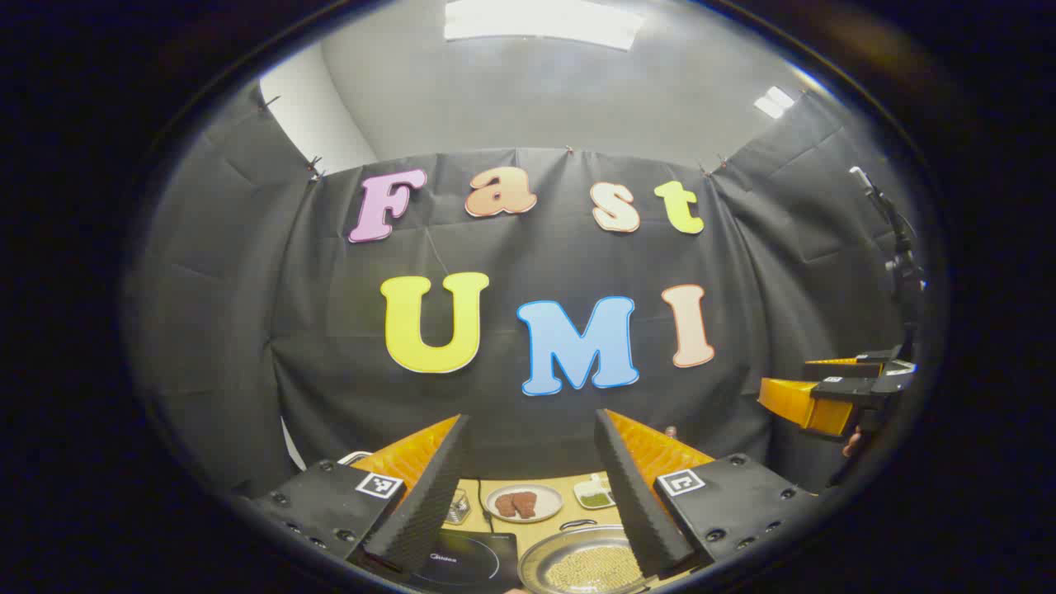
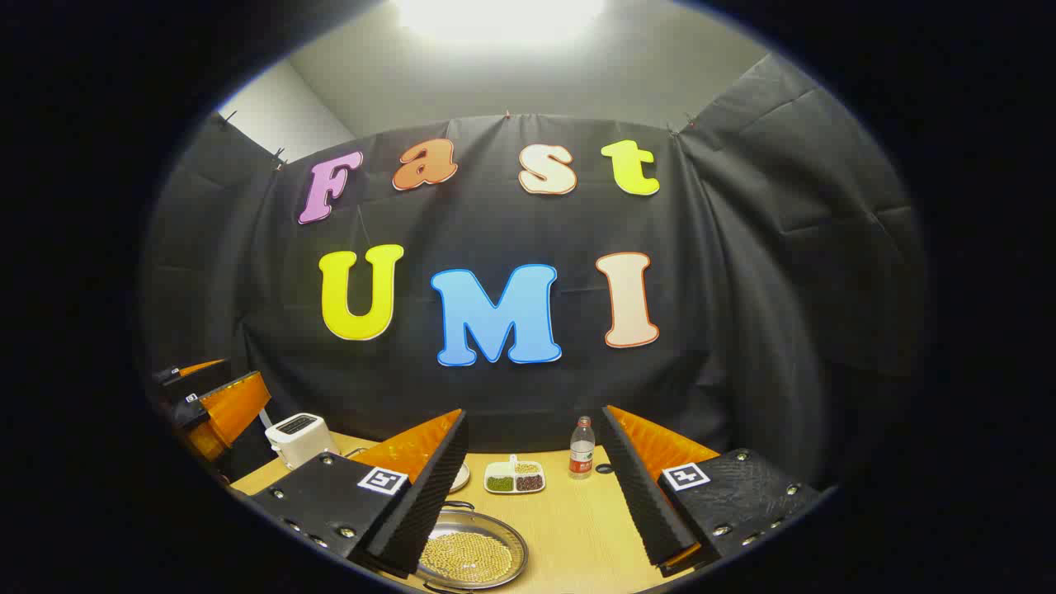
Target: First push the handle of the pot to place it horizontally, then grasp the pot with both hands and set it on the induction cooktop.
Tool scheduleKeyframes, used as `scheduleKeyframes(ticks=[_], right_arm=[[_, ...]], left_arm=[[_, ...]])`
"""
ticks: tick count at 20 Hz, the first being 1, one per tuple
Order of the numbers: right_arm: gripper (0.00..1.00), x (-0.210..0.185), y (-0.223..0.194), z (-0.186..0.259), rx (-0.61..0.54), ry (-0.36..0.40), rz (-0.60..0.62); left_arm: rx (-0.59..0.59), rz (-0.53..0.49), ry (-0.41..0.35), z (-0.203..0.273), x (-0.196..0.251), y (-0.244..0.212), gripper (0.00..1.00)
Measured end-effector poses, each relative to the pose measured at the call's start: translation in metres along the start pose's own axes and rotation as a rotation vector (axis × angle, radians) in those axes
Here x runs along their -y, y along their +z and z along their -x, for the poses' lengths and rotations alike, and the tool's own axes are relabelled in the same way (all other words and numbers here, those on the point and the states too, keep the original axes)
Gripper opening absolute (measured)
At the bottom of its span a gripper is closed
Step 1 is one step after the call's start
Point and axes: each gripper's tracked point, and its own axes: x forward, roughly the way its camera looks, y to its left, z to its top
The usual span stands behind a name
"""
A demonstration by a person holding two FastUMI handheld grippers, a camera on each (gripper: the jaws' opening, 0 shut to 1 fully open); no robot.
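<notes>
Overhead, both grippers hang above the wooden table [image 2: 577, 528], each with its 2 fingers spread wide and nothing between them. Under the left gripper [image 1: 528, 495] sits the black induction cooktop [image 1: 466, 561], and just beside it the shallow metal pot [image 1: 586, 565], full of small yellowish beans. From the right gripper [image 2: 532, 495], the pot [image 2: 472, 557] lies low and left, near a divided dish [image 2: 515, 478], a bottle [image 2: 582, 450] and a white toaster [image 2: 299, 436].

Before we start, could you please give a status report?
Both claws open, raised, holding nothing. Pot on table beside induction cooktop. Nothing in the way.
</notes>
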Motion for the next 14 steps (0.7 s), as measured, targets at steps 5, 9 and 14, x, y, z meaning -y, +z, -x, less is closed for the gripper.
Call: scheduleKeyframes(ticks=[5,9,14], right_arm=[[0.96,0.0015,-0.0016,-0.0002,-0.002,-0.010,-0.004],[0.96,-0.0014,-0.0036,-0.0014,-0.004,-0.009,0.002],[0.96,-0.0047,-0.0075,-0.0076,-0.015,-0.010,0.004]], left_arm=[[-0.006,0.022,-0.002,0.0020,0.0004,-0.0014,0.94],[-0.004,0.012,-0.003,-0.0005,-0.0022,-0.0015,0.98],[-0.010,0.021,0.001,-0.0062,-0.0083,-0.0015,0.95]])
